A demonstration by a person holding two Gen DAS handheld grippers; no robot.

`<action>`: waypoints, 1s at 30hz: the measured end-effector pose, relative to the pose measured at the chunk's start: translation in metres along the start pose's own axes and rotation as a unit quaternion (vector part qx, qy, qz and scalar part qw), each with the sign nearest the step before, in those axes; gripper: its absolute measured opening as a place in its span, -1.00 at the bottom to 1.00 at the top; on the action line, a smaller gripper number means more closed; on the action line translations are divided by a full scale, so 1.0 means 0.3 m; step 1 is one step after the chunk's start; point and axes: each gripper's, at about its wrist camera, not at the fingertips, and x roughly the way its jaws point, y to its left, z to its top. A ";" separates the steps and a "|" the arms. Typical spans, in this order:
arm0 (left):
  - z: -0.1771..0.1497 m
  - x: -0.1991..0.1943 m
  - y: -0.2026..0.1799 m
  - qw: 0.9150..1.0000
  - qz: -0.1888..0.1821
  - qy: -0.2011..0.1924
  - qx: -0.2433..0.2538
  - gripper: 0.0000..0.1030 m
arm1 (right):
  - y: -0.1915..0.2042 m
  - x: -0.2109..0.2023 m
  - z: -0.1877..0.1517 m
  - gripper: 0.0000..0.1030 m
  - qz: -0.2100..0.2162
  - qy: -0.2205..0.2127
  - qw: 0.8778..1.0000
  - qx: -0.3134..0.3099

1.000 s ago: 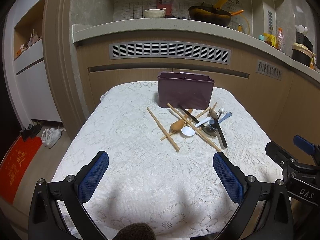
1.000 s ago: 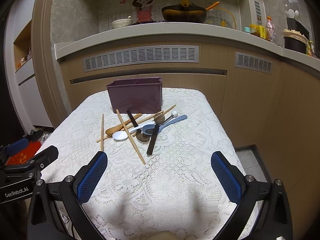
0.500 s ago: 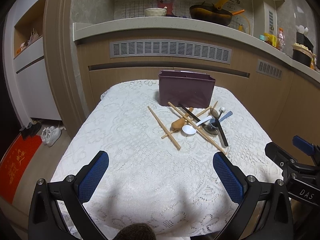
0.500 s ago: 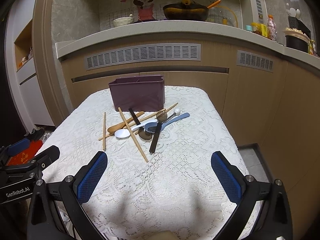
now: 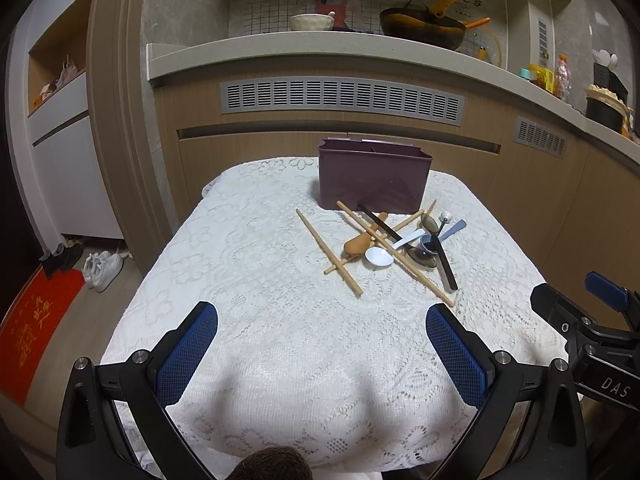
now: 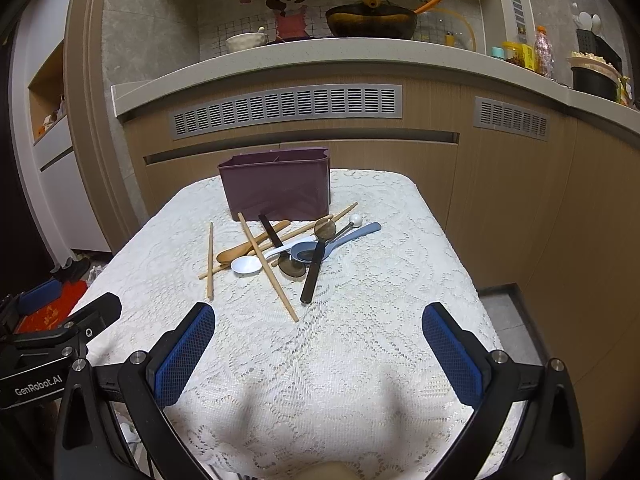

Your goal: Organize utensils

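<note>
A purple utensil holder (image 5: 374, 178) (image 6: 276, 188) stands at the far end of a small table with a white lace cloth (image 5: 280, 320) (image 6: 340, 340). In front of it lies a tangled pile: wooden chopsticks (image 5: 330, 258) (image 6: 268, 268), a wooden spoon (image 5: 360, 242) (image 6: 244, 248), a white spoon (image 5: 380, 256) (image 6: 248, 265), a blue spoon (image 6: 336, 242) and a black-handled spoon (image 5: 444, 262) (image 6: 314, 270). My left gripper (image 5: 322, 354) and my right gripper (image 6: 318, 354) are both open and empty, above the near half of the table, short of the pile.
A wooden counter front with grey vents (image 5: 340, 96) rises behind the table; a wok (image 6: 370, 20) and a bowl (image 5: 312, 22) sit on top. White shoes (image 5: 102, 268) and a red mat (image 5: 32, 332) lie on the floor at left. The table drops off on both sides.
Both grippers have tilted or risen slightly, so the table and pile sit lower in both views. Both stay open. The utensils have not moved.
</note>
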 end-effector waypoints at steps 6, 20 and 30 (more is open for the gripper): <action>0.002 0.000 0.002 1.000 -0.001 0.000 -0.002 1.00 | 0.002 0.003 0.001 1.00 0.002 0.002 1.000 0.000; 0.011 -0.021 0.000 1.000 0.003 -0.010 -0.004 1.00 | 0.001 -0.015 0.001 1.00 0.001 -0.004 1.000 -0.004; 0.030 0.027 -0.013 1.000 0.004 0.003 0.002 1.00 | -0.005 0.008 0.012 1.00 -0.001 0.002 1.000 -0.008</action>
